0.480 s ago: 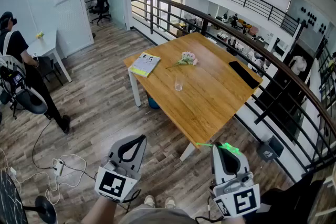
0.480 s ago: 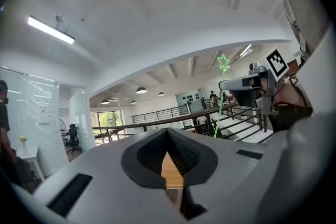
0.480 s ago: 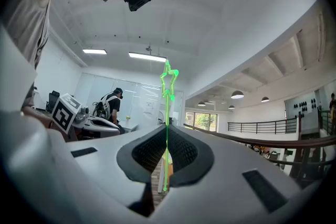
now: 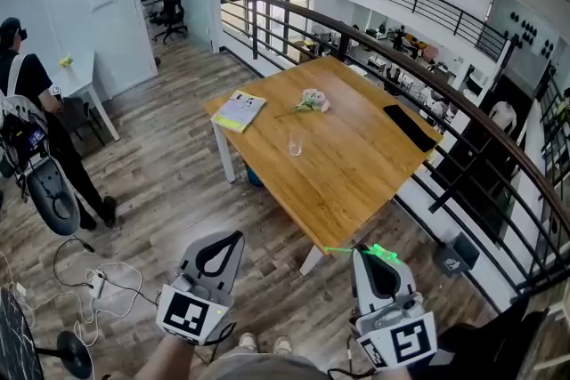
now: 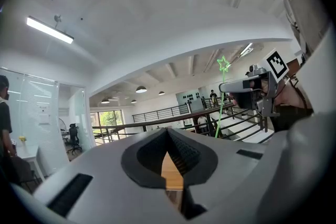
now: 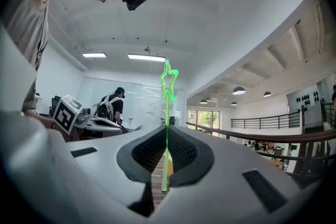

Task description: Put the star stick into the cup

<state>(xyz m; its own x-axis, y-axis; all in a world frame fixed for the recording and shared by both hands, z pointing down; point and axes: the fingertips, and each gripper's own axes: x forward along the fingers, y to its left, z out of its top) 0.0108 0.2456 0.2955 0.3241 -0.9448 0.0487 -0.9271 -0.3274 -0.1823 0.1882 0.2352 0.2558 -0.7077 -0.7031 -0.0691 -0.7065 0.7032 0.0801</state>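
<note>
A clear cup [image 4: 295,143] stands on the wooden table [image 4: 356,182], well ahead of both grippers. My right gripper [image 4: 360,252] is low at the right, off the table's near corner, shut on the thin green star stick [image 4: 372,251]. In the right gripper view the star stick [image 6: 168,78] rises upright out of the closed right gripper [image 6: 167,136], star end up. My left gripper [image 4: 239,236] hangs over the floor at the left, shut with nothing in it. In the left gripper view the left gripper [image 5: 168,134] shows its jaws together, and the star stick [image 5: 224,64] is at the right.
On the table lie a booklet [image 4: 239,110], a small bunch of flowers [image 4: 312,101] and a flat black object [image 4: 410,127]. A dark railing [image 4: 463,116] runs behind the table. A person [image 4: 31,102] stands at the far left by a white desk [image 4: 85,76]. Cables [image 4: 102,280] lie on the floor.
The view has shifted slightly, so the table sits a little further left. The person at the left has stepped. Both grippers keep their hold and place.
</note>
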